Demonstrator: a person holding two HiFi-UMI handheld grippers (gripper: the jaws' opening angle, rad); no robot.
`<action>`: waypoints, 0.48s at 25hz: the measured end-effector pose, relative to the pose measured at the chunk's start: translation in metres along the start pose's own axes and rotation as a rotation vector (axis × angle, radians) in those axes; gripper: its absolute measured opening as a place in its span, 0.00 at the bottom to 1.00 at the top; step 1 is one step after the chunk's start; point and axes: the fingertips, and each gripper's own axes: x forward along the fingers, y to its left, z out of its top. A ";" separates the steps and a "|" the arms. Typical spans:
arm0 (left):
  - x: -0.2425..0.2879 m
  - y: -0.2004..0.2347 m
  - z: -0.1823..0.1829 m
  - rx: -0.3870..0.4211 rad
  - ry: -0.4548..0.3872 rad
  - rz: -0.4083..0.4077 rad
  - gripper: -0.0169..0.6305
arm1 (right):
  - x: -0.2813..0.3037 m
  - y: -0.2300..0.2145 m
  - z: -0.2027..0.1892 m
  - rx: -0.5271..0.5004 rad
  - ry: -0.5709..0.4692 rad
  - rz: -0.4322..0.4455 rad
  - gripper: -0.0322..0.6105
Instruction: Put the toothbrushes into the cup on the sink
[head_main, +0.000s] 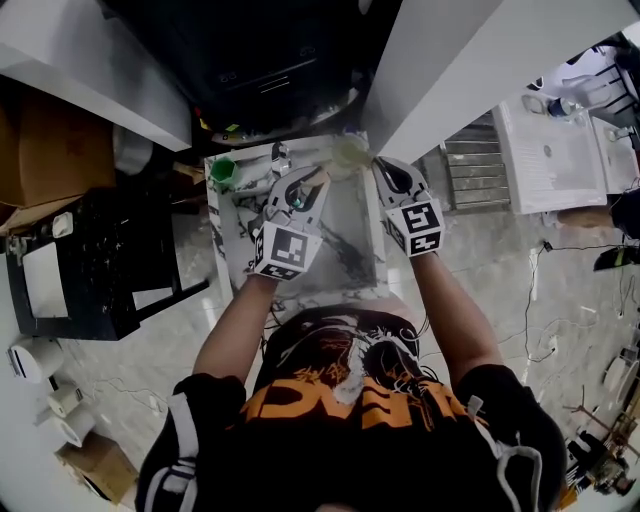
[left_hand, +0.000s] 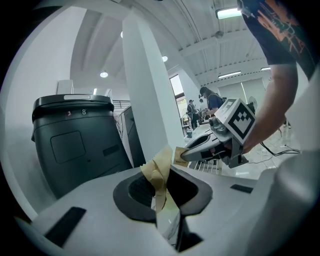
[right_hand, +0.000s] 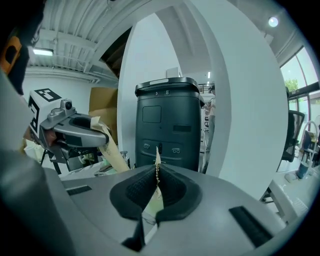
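Both clamped: left gripper on paper-wrapped packet, probably toothbrush; right gripper on its torn paper edge. Packet bridges grippers, bulk leftward, above sink.

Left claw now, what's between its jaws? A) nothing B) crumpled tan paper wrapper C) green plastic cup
B: the left gripper view shows the left claw shut on the crumpled tan paper wrapper, which sticks up from between its jaws. The right claw pinches a thin tan paper piece.
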 end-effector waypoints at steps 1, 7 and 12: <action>0.002 0.001 -0.003 -0.002 0.004 0.002 0.14 | 0.004 -0.001 -0.003 0.002 0.004 0.000 0.08; 0.008 0.001 -0.016 -0.017 0.022 0.002 0.14 | 0.019 0.003 -0.009 -0.005 0.018 0.009 0.08; 0.012 0.001 -0.020 -0.032 0.021 -0.006 0.14 | 0.030 0.003 -0.018 -0.018 0.043 -0.009 0.08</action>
